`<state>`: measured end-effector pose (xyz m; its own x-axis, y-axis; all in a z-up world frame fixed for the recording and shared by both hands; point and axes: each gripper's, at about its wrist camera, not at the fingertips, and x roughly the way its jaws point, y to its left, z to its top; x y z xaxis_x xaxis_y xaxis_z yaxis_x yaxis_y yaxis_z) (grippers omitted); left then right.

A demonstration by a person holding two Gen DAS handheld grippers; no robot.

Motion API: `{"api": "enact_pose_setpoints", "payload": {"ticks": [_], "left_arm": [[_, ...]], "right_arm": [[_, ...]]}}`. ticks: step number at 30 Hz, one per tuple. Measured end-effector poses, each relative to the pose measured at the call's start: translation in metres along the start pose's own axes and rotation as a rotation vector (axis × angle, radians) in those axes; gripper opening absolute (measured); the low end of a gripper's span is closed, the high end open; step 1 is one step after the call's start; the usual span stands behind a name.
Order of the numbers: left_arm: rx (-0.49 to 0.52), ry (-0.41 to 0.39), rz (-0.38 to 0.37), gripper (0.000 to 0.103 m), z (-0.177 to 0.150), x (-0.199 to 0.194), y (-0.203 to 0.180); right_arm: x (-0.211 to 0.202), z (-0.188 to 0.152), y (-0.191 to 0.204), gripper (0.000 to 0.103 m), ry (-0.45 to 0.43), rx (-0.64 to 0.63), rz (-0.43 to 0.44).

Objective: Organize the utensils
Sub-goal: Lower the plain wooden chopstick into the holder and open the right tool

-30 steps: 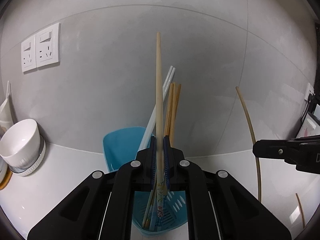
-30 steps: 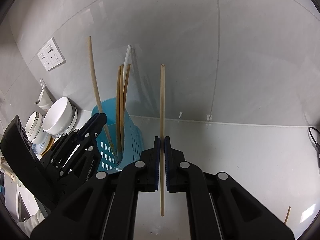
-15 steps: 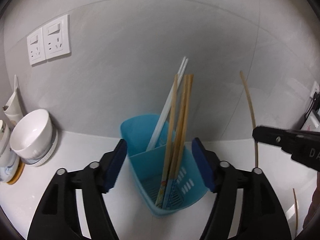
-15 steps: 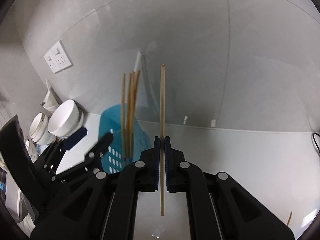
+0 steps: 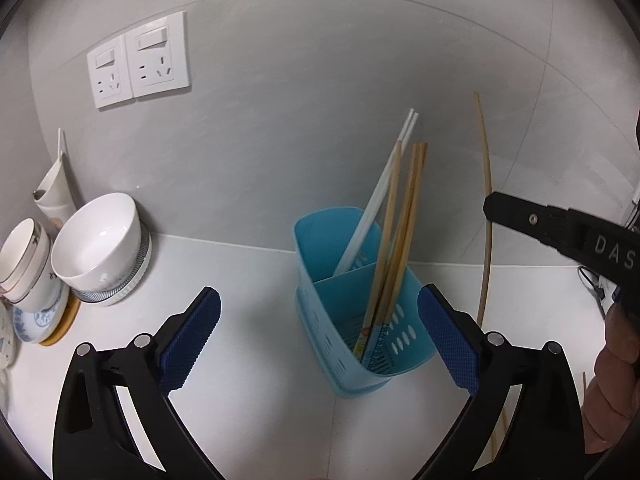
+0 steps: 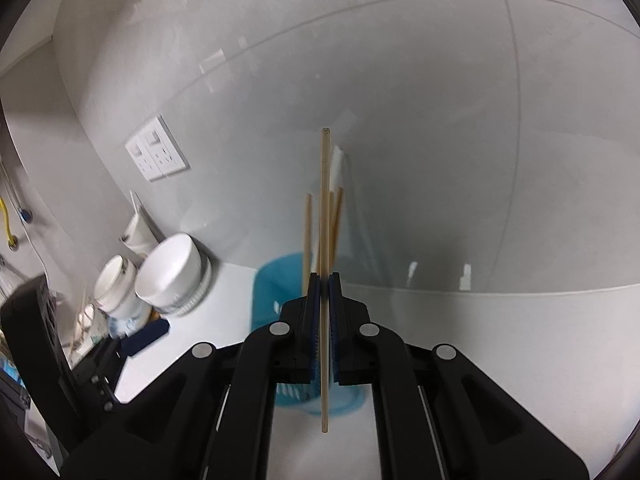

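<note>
A blue perforated utensil holder (image 5: 362, 320) stands on the white counter against the wall and holds several wooden chopsticks (image 5: 400, 240) and a white pair (image 5: 380, 196). My left gripper (image 5: 318, 336) is open and empty, its blue pads either side of the holder. My right gripper (image 6: 324, 280) is shut on a single wooden chopstick (image 6: 325, 200), held upright just in front of the holder (image 6: 280, 280). The same chopstick shows in the left wrist view (image 5: 486, 208), to the right of the holder.
White bowls (image 5: 100, 244) and cups (image 5: 24, 264) are stacked at the left by the wall. A double wall socket (image 5: 138, 66) is above them. Another chopstick (image 5: 500, 428) lies on the counter at the lower right.
My left gripper has opened, let its chopstick drop into the holder, and drawn back. My right gripper has moved left with its chopstick, to in front of the holder.
</note>
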<state>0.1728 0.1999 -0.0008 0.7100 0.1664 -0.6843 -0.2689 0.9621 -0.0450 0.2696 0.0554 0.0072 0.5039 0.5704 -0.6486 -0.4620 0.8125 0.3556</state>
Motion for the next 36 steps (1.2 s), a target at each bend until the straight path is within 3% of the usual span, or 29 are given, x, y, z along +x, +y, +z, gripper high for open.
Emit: {"api": "enact_pose_setpoints", "payload": {"ticks": [14, 31, 36], "left_arm": [[-0.021, 0.042, 0.042, 0.097, -0.003, 0.007, 0.022], [-0.035, 0.062, 0.049, 0.097, -0.01, 0.015, 0.032], [-0.044, 0.062, 0.053, 0.097, -0.01, 0.016, 0.034]], "right_arm": [[0.024, -0.006, 0.013, 0.004, -0.096, -0.004, 0.047], [0.054, -0.03, 0.013, 0.008, 0.016, -0.044, -0.015], [0.047, -0.028, 0.013, 0.039, 0.027, -0.058, -0.051]]}}
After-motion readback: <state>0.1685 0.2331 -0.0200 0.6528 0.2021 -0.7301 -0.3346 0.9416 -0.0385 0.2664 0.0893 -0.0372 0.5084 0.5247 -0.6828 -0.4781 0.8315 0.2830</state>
